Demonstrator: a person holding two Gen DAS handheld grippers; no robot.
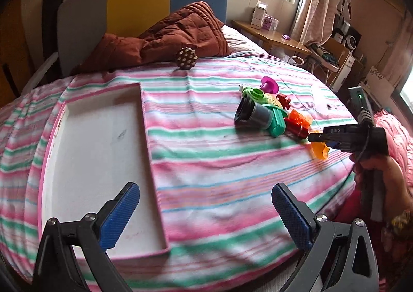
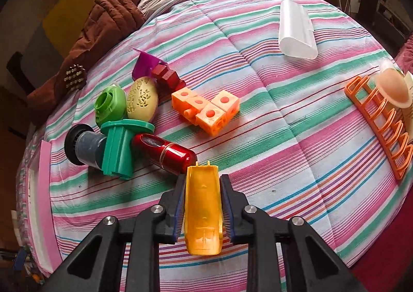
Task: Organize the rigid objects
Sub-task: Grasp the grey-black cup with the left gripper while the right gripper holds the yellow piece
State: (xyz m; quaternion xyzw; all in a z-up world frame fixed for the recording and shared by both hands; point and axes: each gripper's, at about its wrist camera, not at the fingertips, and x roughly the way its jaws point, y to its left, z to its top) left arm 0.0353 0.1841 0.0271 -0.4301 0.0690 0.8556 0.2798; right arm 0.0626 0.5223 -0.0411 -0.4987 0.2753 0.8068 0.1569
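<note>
My right gripper (image 2: 202, 180) is shut on a yellow plastic piece (image 2: 204, 209), held just above the striped bedcover. In front of it lies a pile of toys: a red capsule (image 2: 165, 153), a green stand (image 2: 118, 152), a black and grey cylinder (image 2: 82, 147), two egg shapes (image 2: 142, 99) and orange cubes (image 2: 206, 108). In the left wrist view my left gripper (image 1: 204, 204) stands open and holds nothing, near the corner of a pink-rimmed white tray (image 1: 144, 137). The right gripper (image 1: 320, 140) shows there too, gripping the yellow piece (image 1: 320, 151) beside the pile (image 1: 258, 111).
A clear plastic container (image 2: 296, 31) lies at the far right of the bed. An orange rack (image 2: 379, 124) and a peach dome (image 2: 392, 85) sit by the right edge. A studded ball (image 1: 186, 58) rests against a brown quilt (image 1: 167, 33) near the headboard.
</note>
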